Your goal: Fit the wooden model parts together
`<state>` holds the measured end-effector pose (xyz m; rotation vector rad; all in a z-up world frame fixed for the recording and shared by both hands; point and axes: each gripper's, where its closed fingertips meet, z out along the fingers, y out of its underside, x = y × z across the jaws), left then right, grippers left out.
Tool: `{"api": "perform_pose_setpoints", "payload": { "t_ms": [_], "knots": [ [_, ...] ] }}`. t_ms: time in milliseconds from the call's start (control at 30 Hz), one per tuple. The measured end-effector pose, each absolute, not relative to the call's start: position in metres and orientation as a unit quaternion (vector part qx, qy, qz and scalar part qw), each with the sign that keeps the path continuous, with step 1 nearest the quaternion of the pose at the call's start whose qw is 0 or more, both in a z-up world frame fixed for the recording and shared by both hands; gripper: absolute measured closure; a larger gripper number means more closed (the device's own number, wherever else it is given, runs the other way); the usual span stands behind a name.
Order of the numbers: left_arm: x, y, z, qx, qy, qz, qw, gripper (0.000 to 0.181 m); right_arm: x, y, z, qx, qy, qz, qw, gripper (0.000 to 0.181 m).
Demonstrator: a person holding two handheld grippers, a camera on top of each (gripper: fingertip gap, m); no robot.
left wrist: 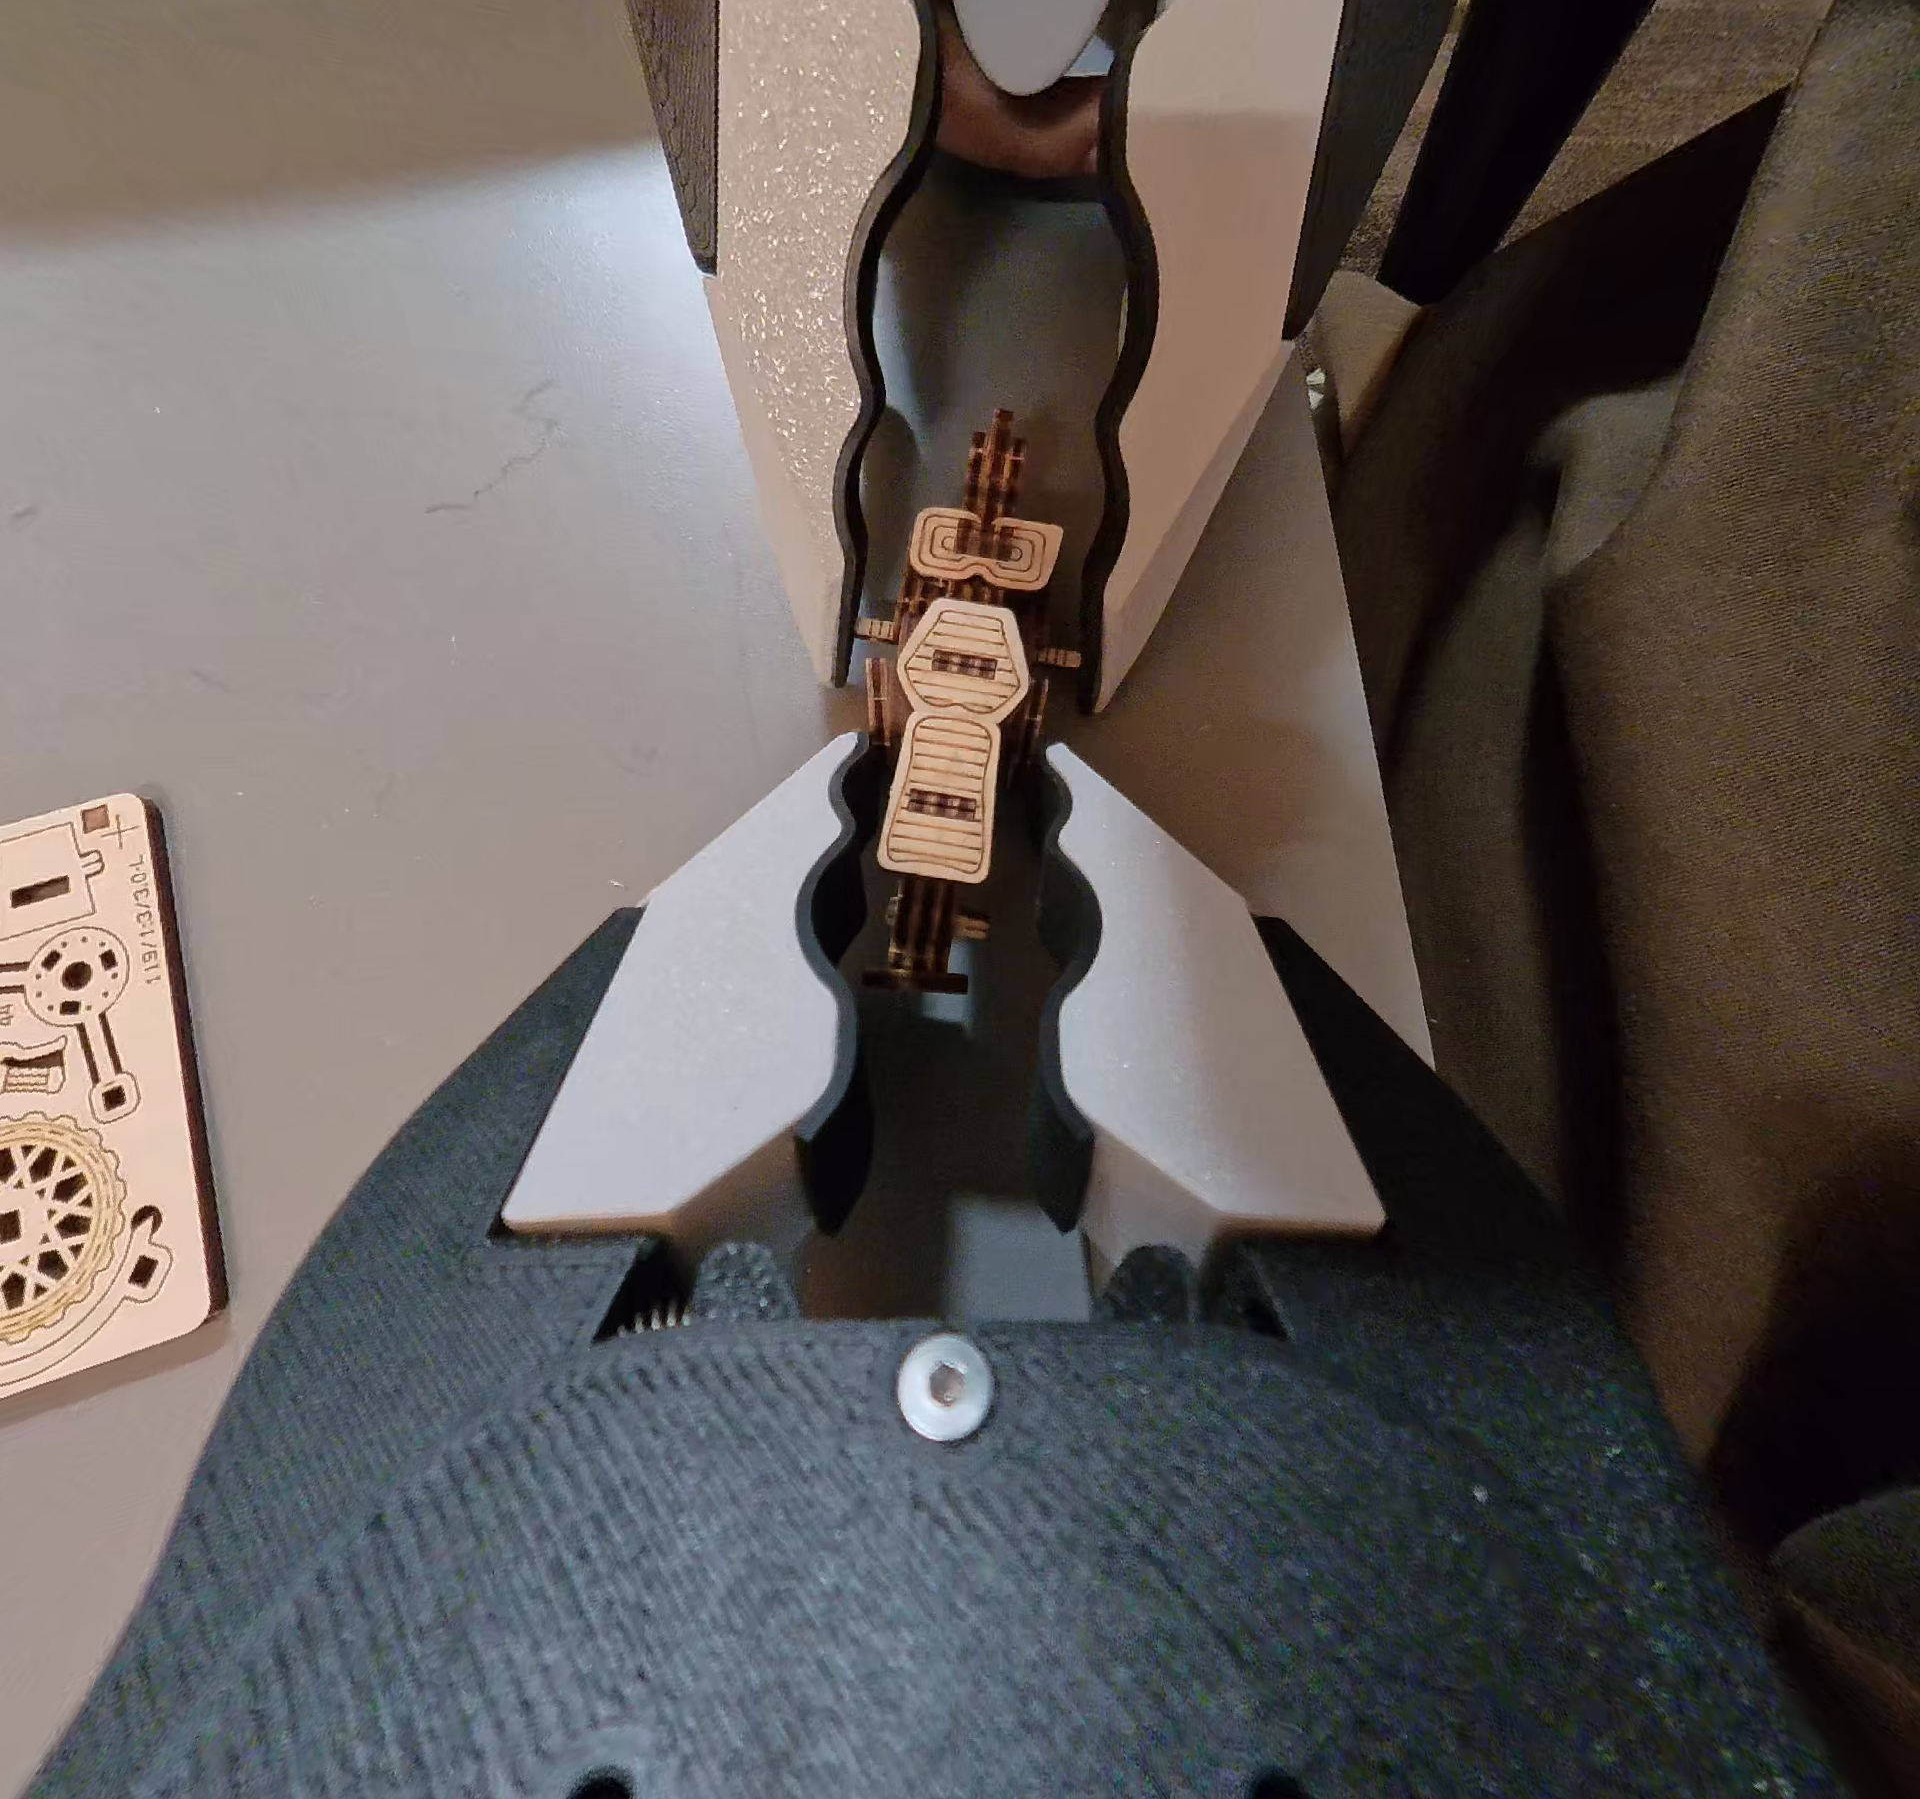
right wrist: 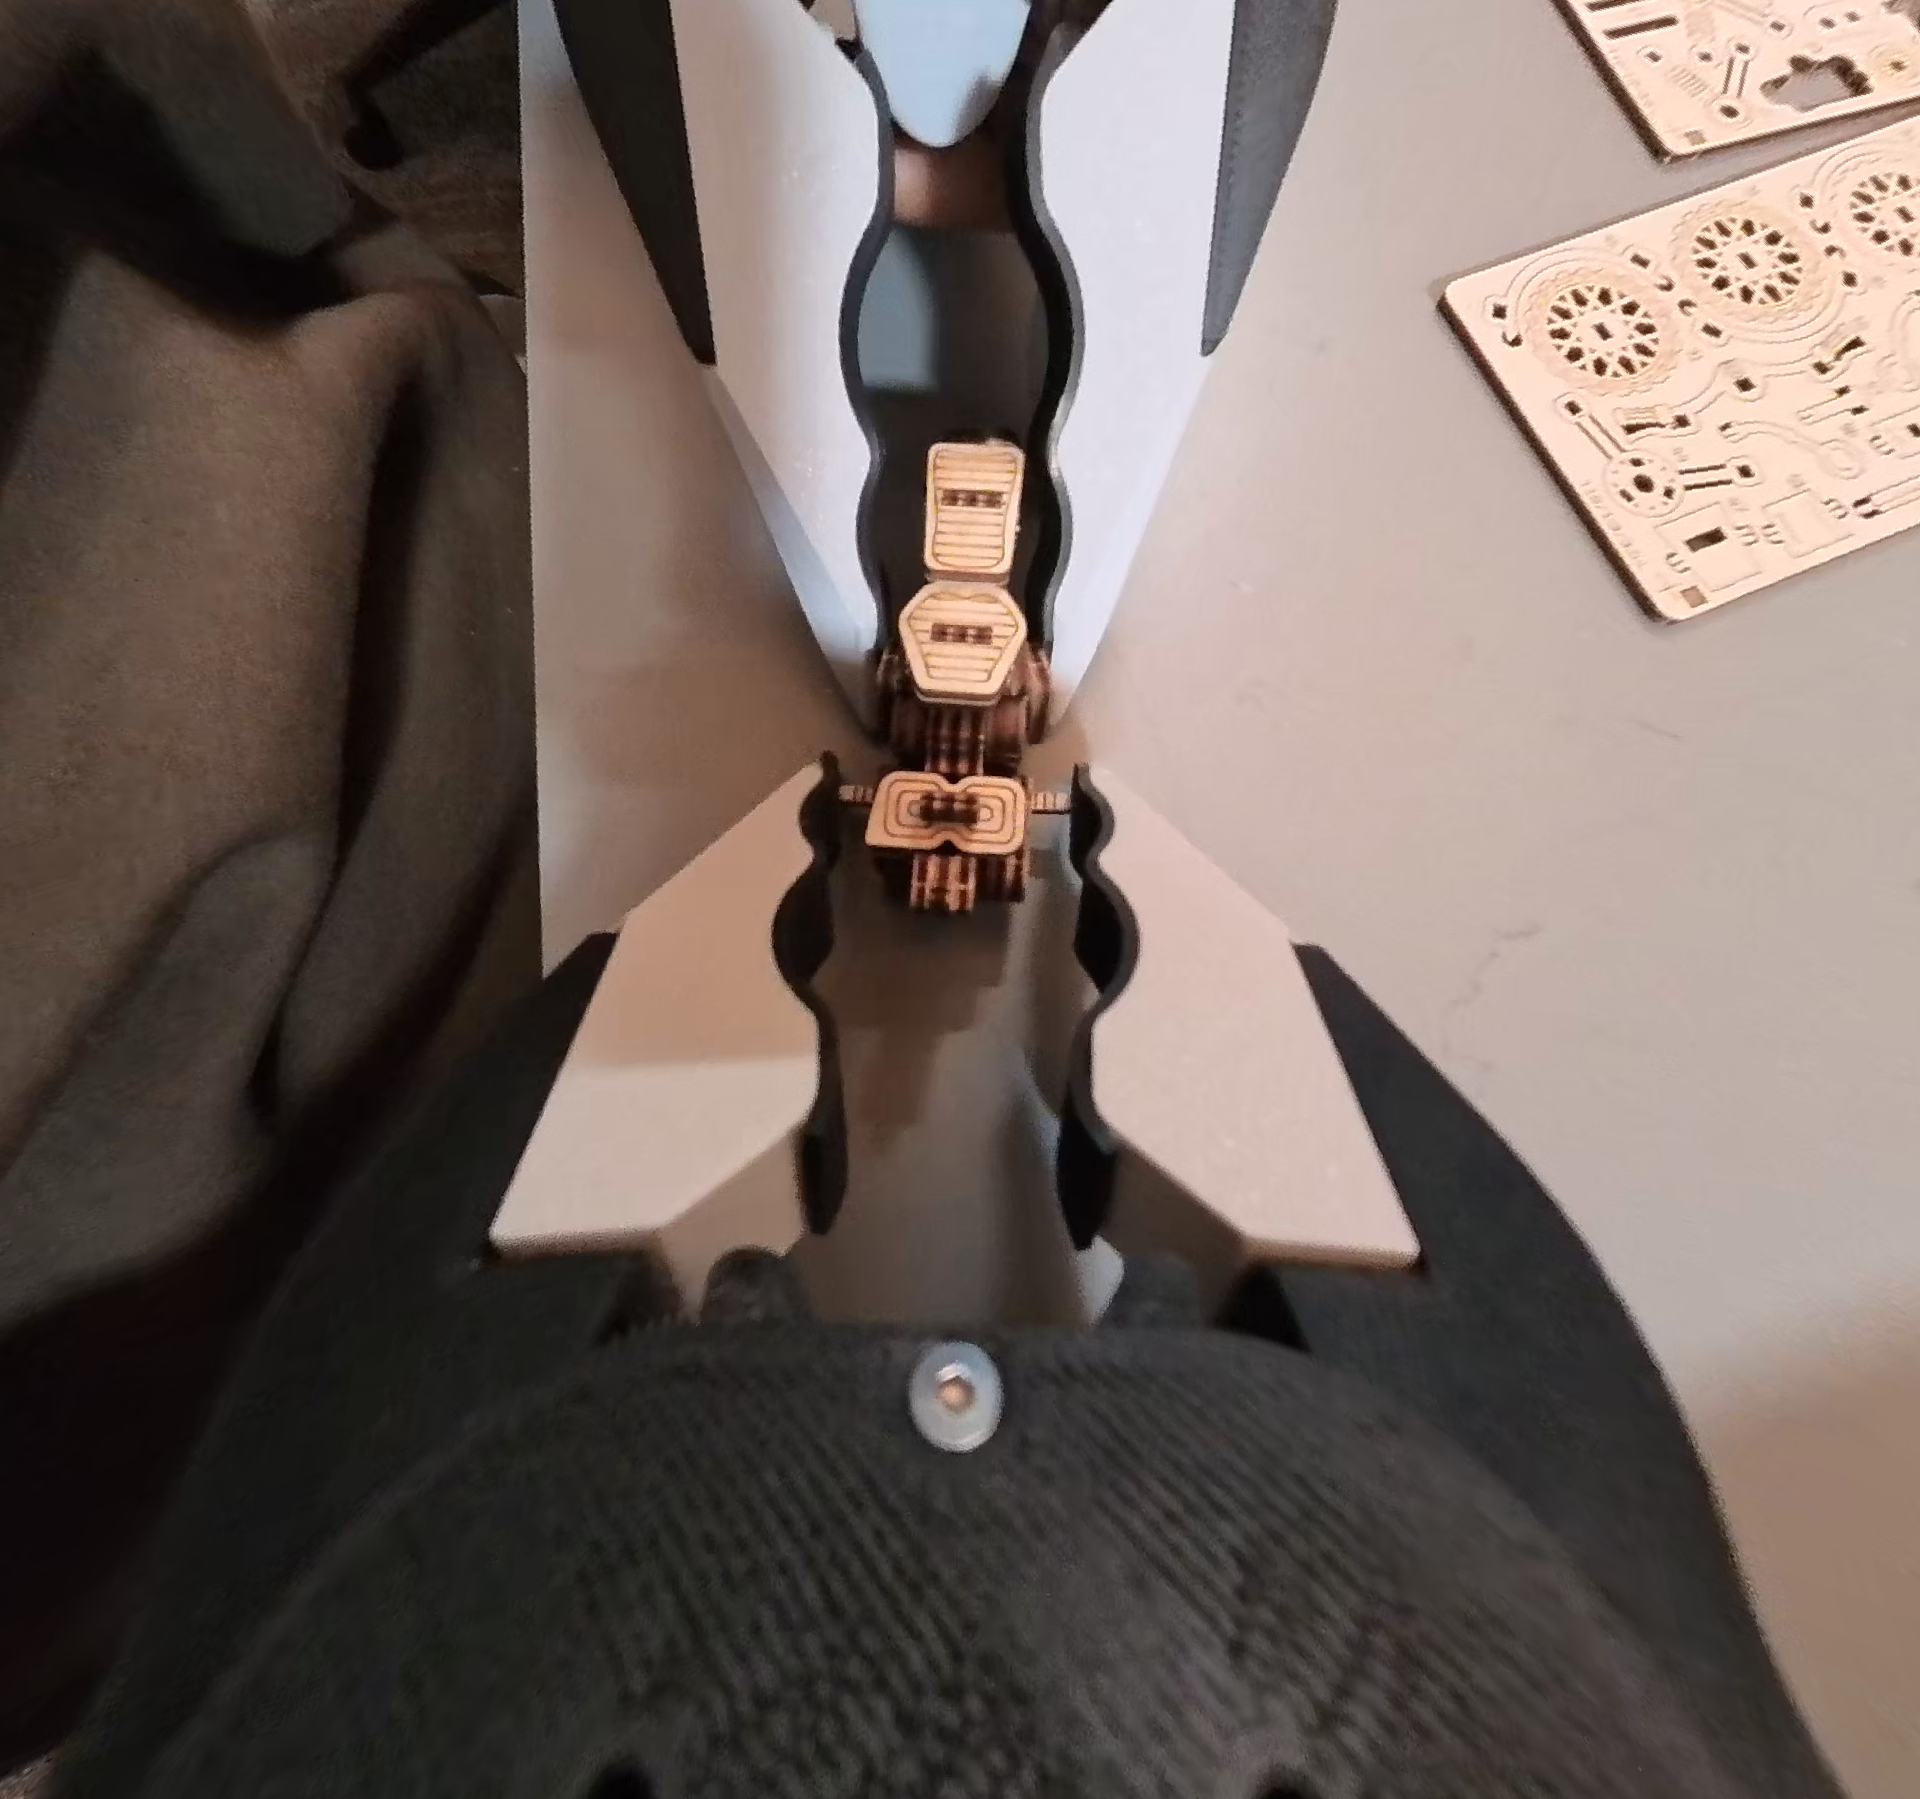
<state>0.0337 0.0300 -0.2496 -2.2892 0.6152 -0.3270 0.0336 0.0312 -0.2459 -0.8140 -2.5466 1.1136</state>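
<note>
**A:** Where's the wooden model (left wrist: 940, 793) sitting?

**B:** Right between the two tongs, which face each other tip to tip. It's over the grey table (left wrist: 364, 399); I can't tell if it touches it. The left tongs (left wrist: 951, 762) are closed on its seat end, with the tips pressed against the layered body just under the seat plate.

**A:** And the right tongs (right wrist: 951, 783)?

**B:** They straddle the other end, narrowed to about the length of the thin cross pin (right wrist: 1051, 799). The pin's ends reach the pads, but I can't tell whether they're pinching it or only bracketing it.

**A:** Why hold it like that?

**B:** My guess is that one pair steadies the body while the other squeezes the pin home. Gripping the flat sides keeps the fragile top plates out of the pinch.

**A:** Any boxes or trays?

**B:** None. The nearest thing is the parts sheets. One parts sheet (left wrist: 73, 1074) lies flat out to the left of the left tongs, and two more (right wrist: 1714, 419) (right wrist: 1766, 14) lie off to the right of the right tongs. They hold spoked wheels and small links not yet pushed out, and the farther one has a gap where a piece is gone.

**A:** And on the opposite side?

**B:** Dark fabric (left wrist: 1662, 814), close beside both tongs.
</note>
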Motion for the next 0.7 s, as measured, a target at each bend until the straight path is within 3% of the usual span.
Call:
{"api": "perform_pose_setpoints", "payload": {
  "t_ms": [700],
  "knots": [
    [0.0341, 0.0298, -0.2495, -0.891, 0.237, -0.129, 0.365, 0.152, 0.0337, 0.0315, -0.2449, -0.292, -0.862, 0.399, 0.110, 0.139]
  ]
}}
